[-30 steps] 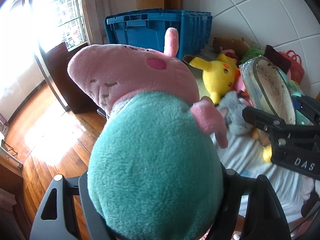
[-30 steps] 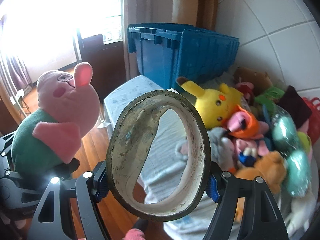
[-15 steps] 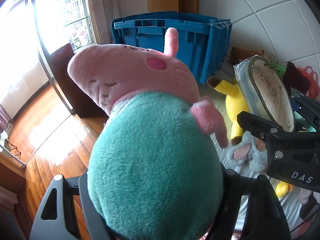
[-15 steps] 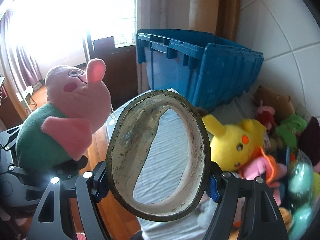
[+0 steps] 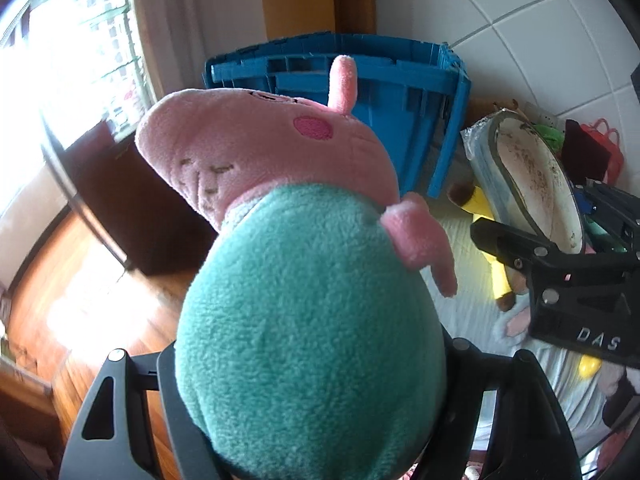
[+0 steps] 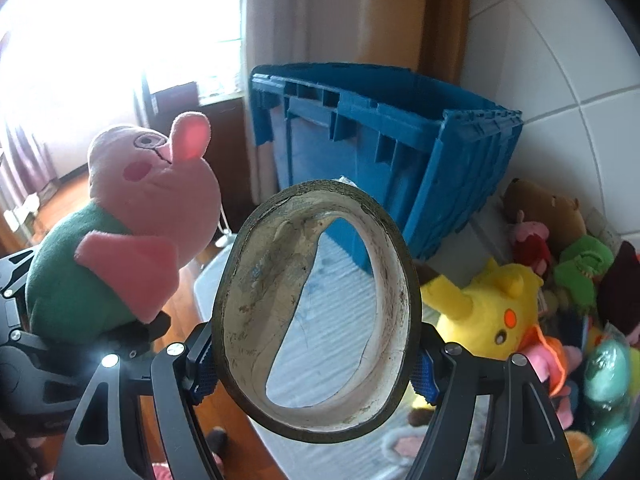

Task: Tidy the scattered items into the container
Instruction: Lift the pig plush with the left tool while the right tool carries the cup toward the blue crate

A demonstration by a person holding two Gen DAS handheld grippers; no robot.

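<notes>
Squeezed at its green belly, the pig plush is held aloft by the left gripper, jaws closed on it; soft and light, it is judged best taken at the body. A tape roll, stiff and hollow, is clamped across its rim by the right gripper. The blue crate stands ahead; other toys, including a yellow plush, lie on the bed.

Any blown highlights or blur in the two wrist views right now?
Left wrist: window clipped at the upper left, sun glare on the wood floor; pig plush sharp. Right wrist: window blown to white, backlighting the pig plush; tape roll and blue crate clear; fisheye bends the wall tile lines.
</notes>
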